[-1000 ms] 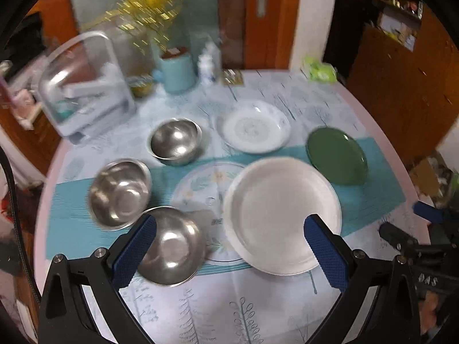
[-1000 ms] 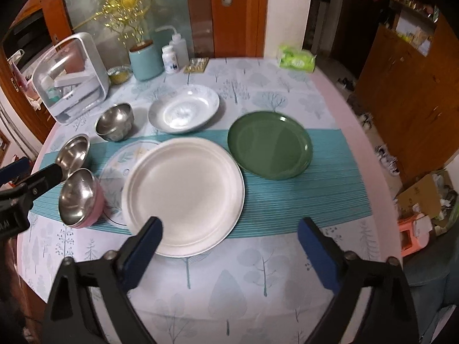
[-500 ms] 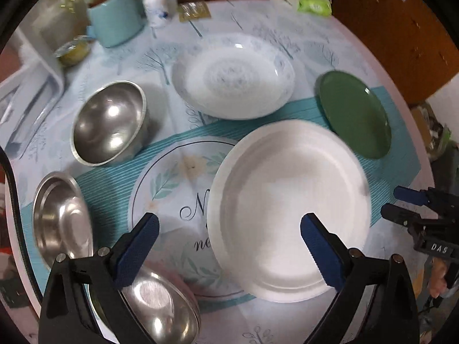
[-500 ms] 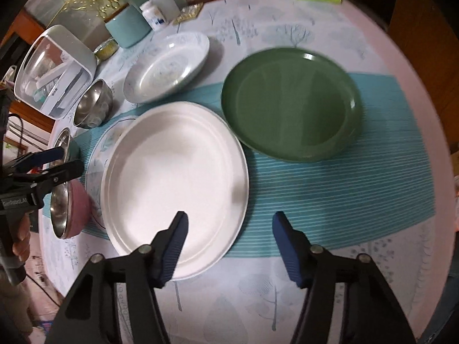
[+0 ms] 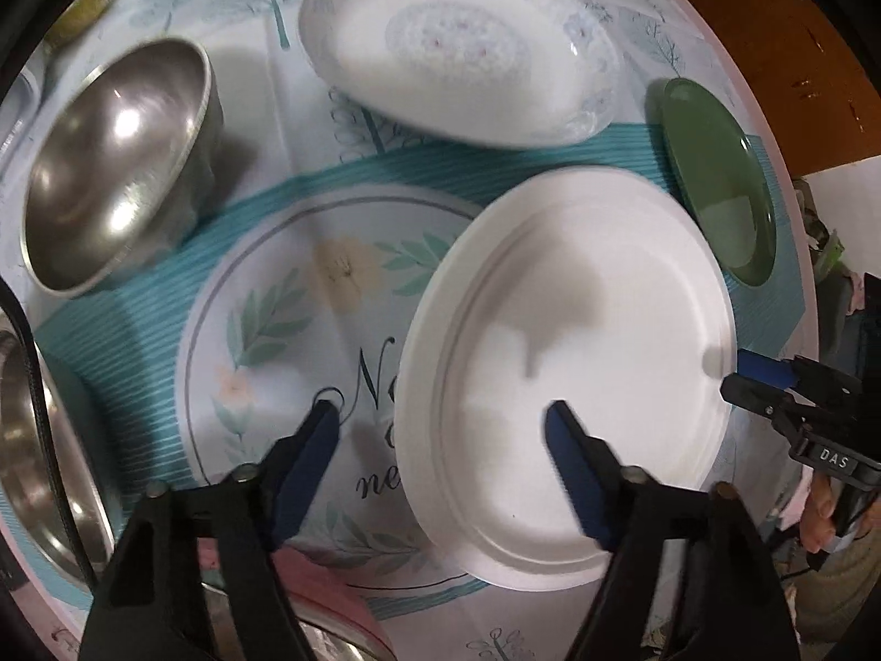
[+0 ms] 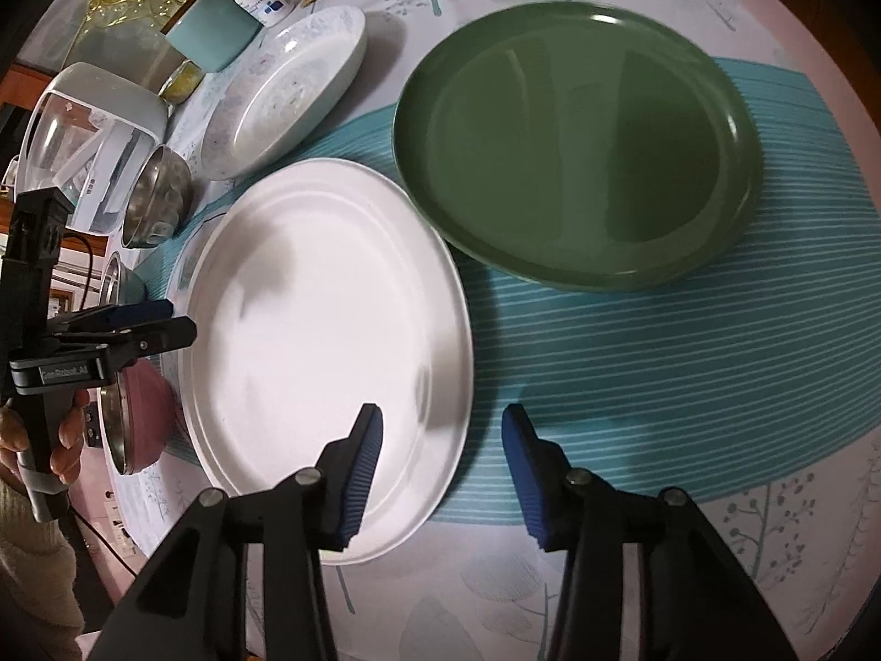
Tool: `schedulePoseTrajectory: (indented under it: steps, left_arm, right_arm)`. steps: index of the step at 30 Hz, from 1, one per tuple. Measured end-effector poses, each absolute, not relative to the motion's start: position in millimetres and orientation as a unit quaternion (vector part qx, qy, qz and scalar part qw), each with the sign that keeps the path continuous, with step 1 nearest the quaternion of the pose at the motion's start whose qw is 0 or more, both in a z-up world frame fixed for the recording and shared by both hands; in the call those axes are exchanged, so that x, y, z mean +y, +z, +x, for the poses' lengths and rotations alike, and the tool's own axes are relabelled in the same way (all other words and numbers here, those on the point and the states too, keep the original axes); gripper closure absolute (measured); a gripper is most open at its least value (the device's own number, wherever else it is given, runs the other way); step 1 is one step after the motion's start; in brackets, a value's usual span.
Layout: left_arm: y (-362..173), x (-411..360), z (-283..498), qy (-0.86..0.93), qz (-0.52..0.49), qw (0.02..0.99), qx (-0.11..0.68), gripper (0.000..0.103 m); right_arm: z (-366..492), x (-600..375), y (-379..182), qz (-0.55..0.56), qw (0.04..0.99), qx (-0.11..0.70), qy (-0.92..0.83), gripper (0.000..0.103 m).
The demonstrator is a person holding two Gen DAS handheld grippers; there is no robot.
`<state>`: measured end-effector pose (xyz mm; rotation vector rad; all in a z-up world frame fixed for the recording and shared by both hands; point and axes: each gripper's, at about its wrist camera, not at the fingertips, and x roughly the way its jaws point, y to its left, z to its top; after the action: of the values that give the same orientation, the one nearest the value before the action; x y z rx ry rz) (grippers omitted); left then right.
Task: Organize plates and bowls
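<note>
Left wrist view: left gripper jaws closing astride white plate rim, pads not yet pressing. Right gripper jaws closing likewise across opposite rim, holding nothing. Step in hand: two-handed grasp of plate on table; next likely needs level lift. Counted: three plates, including green plate, floral plate; three steel bowls.

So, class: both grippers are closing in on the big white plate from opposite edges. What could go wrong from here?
1. The left gripper and right gripper straddle the white plate rim with jaws closing; uneven pinches could tilt or drop it.
2. The plate overlaps a printed round mat, which might be dragged along.
3. The green plate sits close by; a sliding white plate could knock it.
</note>
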<state>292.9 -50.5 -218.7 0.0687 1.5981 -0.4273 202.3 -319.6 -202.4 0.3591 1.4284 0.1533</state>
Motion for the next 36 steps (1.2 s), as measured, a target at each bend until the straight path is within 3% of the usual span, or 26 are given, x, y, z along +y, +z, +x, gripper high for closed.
schedulePoseTrajectory:
  steps: [5,7,9,11,14,28,36]
  left_arm:
    - [-230.5,-38.3,295.9,-0.191,0.021,0.660,0.726,0.046]
    - [-231.2,-36.7,296.8,-0.192,0.017,0.660,0.726,0.047]
    - [-231.5,-33.2,298.9,-0.191,0.019,0.661,0.726,0.055]
    - [-232.9,-33.3,299.8,-0.191,0.024,0.660,0.726,0.072]
    - [-234.5,-31.8,298.5,-0.182,0.028,0.664,0.725,0.083]
    - [-166.9,-33.2,220.5,-0.241,0.026,0.673,0.699,0.084]
    - [-172.0,-31.1,139.5,-0.244,0.033,0.667,0.703,0.084]
  right_arm:
    - [203.7,-316.2,-207.3,0.169,0.732,0.656,0.073,0.068]
    - [204.4,-314.7,-207.6,0.170,0.730,0.658,0.074,0.076]
    - [204.9,-312.7,-208.6,0.167,0.729,0.660,0.073,0.079]
    - [204.6,-312.2,-208.6,0.165,0.729,0.660,0.073,0.082]
    - [203.5,-312.8,-209.3,0.167,0.729,0.660,0.070,0.082]
    - [156.9,-334.6,-166.2,0.141,0.742,0.653,0.047,0.082]
    - [108.3,-342.6,-162.7,0.112,0.731,0.672,0.039,0.081]
